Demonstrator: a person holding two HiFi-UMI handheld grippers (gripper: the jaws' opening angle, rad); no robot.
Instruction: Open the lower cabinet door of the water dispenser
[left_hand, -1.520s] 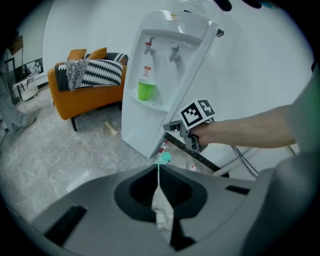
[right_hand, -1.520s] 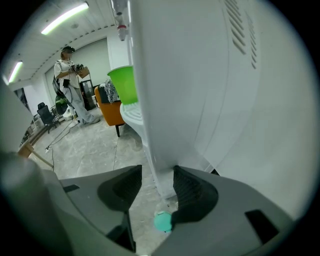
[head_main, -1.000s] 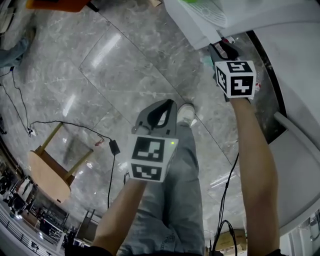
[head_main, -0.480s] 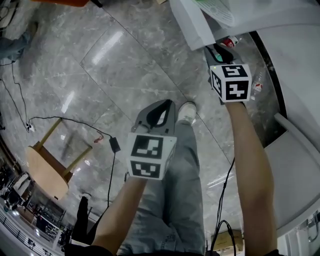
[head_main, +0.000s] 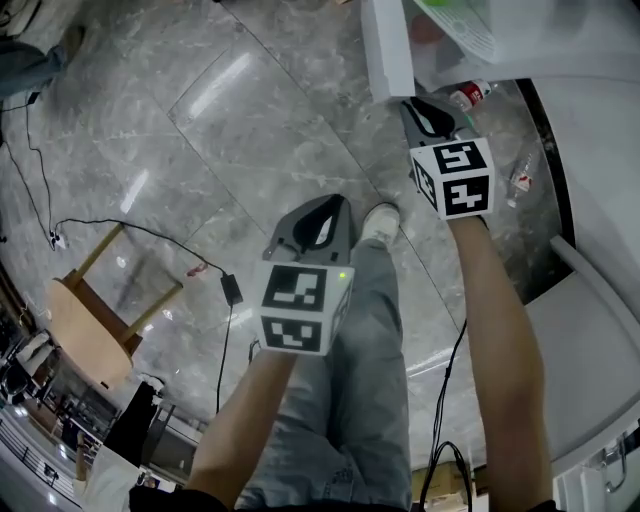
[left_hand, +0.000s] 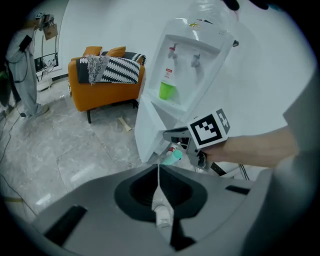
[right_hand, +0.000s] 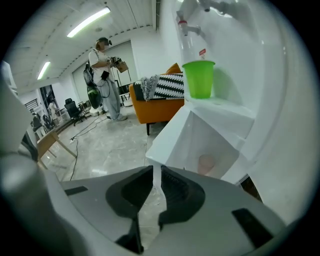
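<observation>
The white water dispenser (left_hand: 192, 50) stands against the wall with a green cup (right_hand: 199, 79) in its tap bay. Its lower cabinet door (right_hand: 172, 135) is swung out from the cabinet and shows edge-on in the head view, door (head_main: 388, 50). My right gripper (right_hand: 156, 172) is at the door's free edge. Its jaws have just been closing, and the thin white edge now sits pinched between them. My left gripper (head_main: 320, 215) hangs over the floor to the left, shut and empty, apart from the door. The left gripper view also shows the right gripper (left_hand: 172, 136) at the door (left_hand: 150, 130).
A bottle (head_main: 470, 95) and a teal item (left_hand: 174, 157) lie in the open cabinet. My own leg and shoe (head_main: 378, 225) stand just below the door. A wooden stool (head_main: 95, 330) and cables (head_main: 220, 290) are at left, an orange sofa (left_hand: 102, 80) beyond, a person (right_hand: 105, 75) far off.
The door has swung further out from the cabinet, toward the left of the head view. My right gripper moved along with it. The left gripper shifted slightly.
</observation>
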